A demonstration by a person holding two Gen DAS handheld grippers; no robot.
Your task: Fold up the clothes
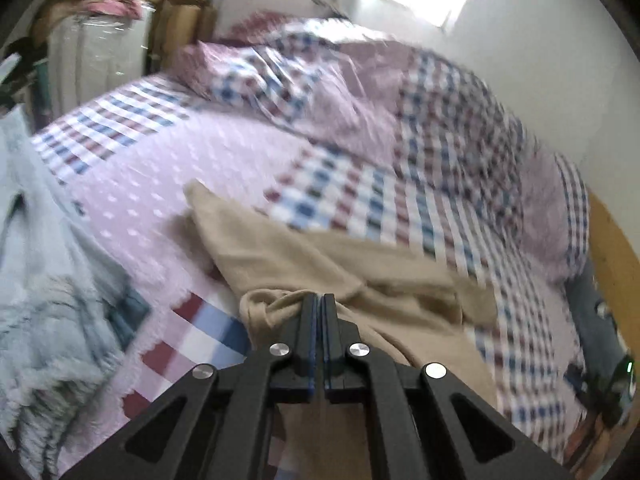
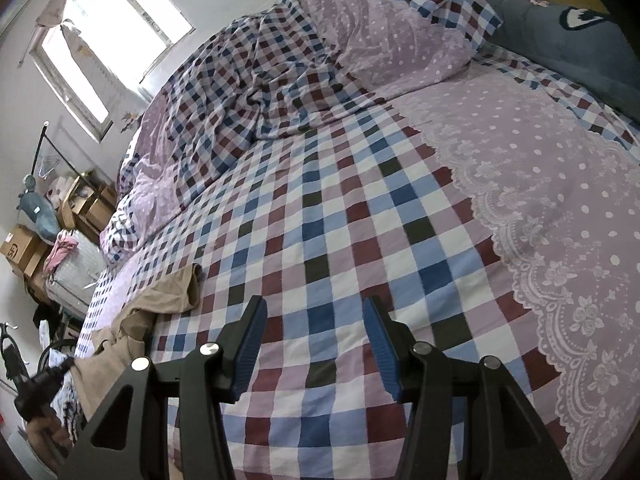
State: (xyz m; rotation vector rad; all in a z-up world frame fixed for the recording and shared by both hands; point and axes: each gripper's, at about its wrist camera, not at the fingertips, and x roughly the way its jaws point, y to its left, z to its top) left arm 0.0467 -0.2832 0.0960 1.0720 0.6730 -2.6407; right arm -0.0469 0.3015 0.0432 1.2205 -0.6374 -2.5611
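A beige garment (image 1: 304,264) lies crumpled on the checked and lilac bedspread (image 1: 160,168). My left gripper (image 1: 319,300) is shut on a bunched edge of this garment, and cloth runs under the fingers toward the camera. In the right wrist view the same beige garment (image 2: 160,300) lies at the left of the bed, and the other gripper (image 2: 36,392) shows as a dark shape beyond it. My right gripper (image 2: 316,320) is open above the checked bedspread (image 2: 340,220), with nothing between its blue pads (image 2: 252,340). It stands well to the right of the garment.
A rumpled checked duvet (image 2: 260,80) and lilac pillow (image 2: 392,40) fill the far side of the bed. A grey-blue fluffy garment (image 1: 52,320) lies at the left. A blue cushion (image 2: 580,40) sits by the headboard. Boxes and wrapped bundles (image 1: 100,48) stand beyond the bed.
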